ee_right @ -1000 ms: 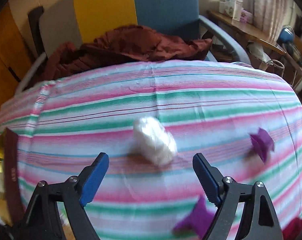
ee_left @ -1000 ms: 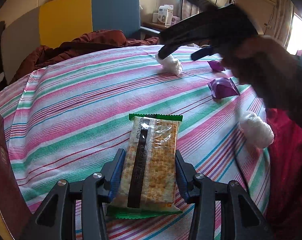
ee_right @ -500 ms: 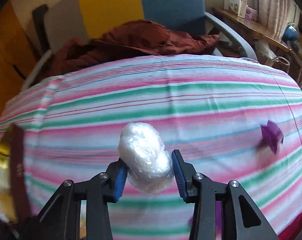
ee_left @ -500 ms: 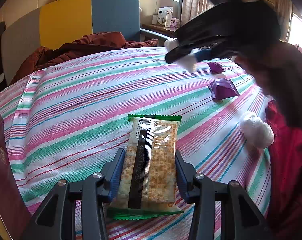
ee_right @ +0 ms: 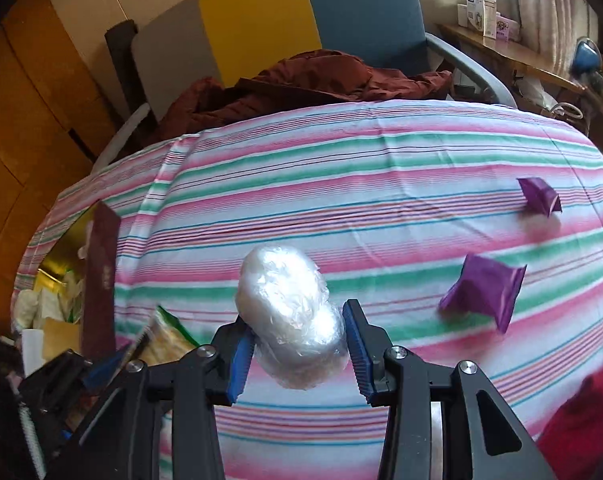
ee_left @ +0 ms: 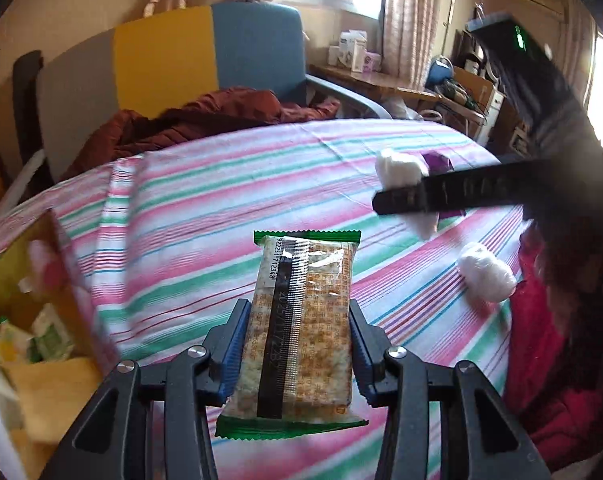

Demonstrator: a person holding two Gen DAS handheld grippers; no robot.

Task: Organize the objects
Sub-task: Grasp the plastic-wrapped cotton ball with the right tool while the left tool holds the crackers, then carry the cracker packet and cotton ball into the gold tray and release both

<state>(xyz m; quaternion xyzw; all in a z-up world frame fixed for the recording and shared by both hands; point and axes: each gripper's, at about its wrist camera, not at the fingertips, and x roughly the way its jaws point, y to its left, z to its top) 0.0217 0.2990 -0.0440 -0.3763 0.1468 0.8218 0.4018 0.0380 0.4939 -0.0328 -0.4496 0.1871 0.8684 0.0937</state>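
My left gripper (ee_left: 297, 314) is shut on a cracker packet (ee_left: 301, 320) with green ends, held above the striped tablecloth (ee_left: 205, 216). My right gripper (ee_right: 297, 322) is shut on a white plastic-wrapped bundle (ee_right: 289, 312), also off the cloth. In the left wrist view the right gripper (ee_left: 405, 200) hangs at the right with that bundle (ee_left: 397, 168) in it. A second white bundle (ee_left: 487, 278) lies on the cloth below it. Two purple packets (ee_right: 485, 292) (ee_right: 539, 196) lie to the right. The left gripper (ee_right: 73, 372) and its packet (ee_right: 165, 336) show at the lower left.
An open box (ee_left: 41, 280) with a maroon flap (ee_right: 101, 264) and a gold inside sits at the table's left edge, with several items in it. A dark red jacket (ee_left: 221, 116) lies on a yellow and blue chair (ee_left: 253, 52) behind the table. Red cloth (ee_left: 549, 360) is at the right.
The right gripper closed on the white bundle, lifted it and carried it leftward. The left gripper rose with the cracker packet, and the box came into view at the left.
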